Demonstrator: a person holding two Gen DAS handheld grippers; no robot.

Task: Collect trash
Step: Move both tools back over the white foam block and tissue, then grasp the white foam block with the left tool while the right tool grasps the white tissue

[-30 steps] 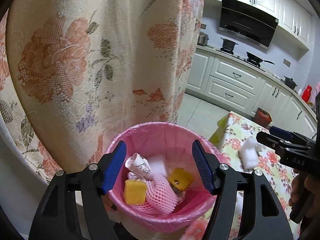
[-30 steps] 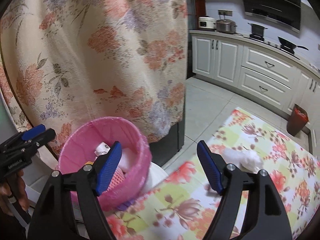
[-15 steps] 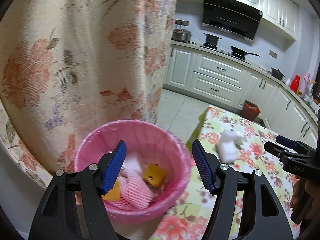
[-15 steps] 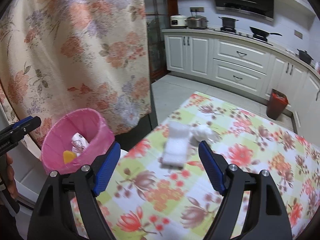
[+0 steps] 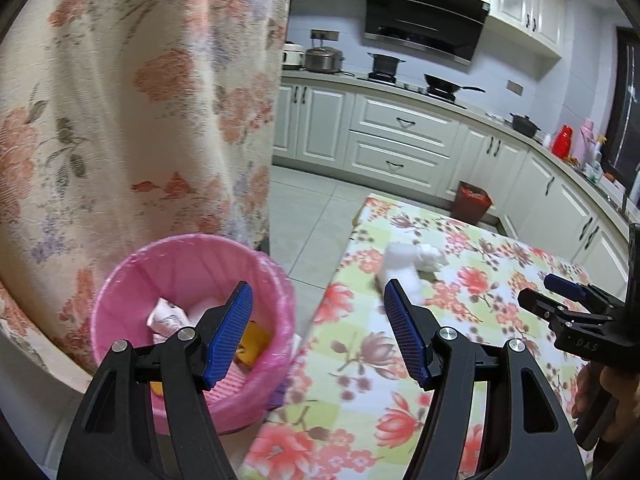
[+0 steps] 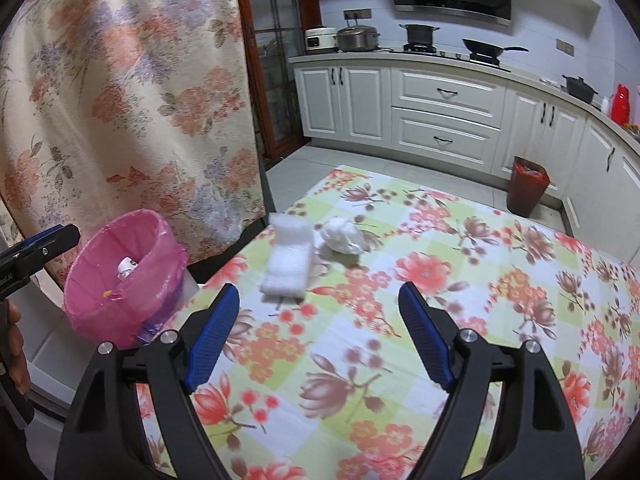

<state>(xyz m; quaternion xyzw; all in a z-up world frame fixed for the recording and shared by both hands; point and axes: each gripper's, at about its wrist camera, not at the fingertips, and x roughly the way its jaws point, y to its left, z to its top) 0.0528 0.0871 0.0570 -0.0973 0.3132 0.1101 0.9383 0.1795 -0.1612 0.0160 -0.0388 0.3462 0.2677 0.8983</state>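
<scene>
We have swung from the pink bin (image 6: 120, 276) toward the surface (image 6: 480, 280); right gripper (image 6: 320, 332) jaws, just widening, stand spread and empty, with the white foam piece (image 6: 286, 260) just ahead-left. Left gripper (image 5: 318, 332) jaws are spread, empty.

Bin (image 6: 120, 276) left of the table (image 6: 460, 320), foam pad (image 6: 288, 264) and crumpled tissue (image 6: 344, 236) side by side on it

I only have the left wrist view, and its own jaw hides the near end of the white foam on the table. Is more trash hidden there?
Observer: No; the right wrist view shows the foam whole, with only bare tablecloth at its near end.
Operator: Is the right gripper carrying anything?
Observer: No; its jaws stand open, have just been opening, with nothing between them.
Operator: Where is the foam from it?
Observer: Ahead, slightly left of centre.
</scene>
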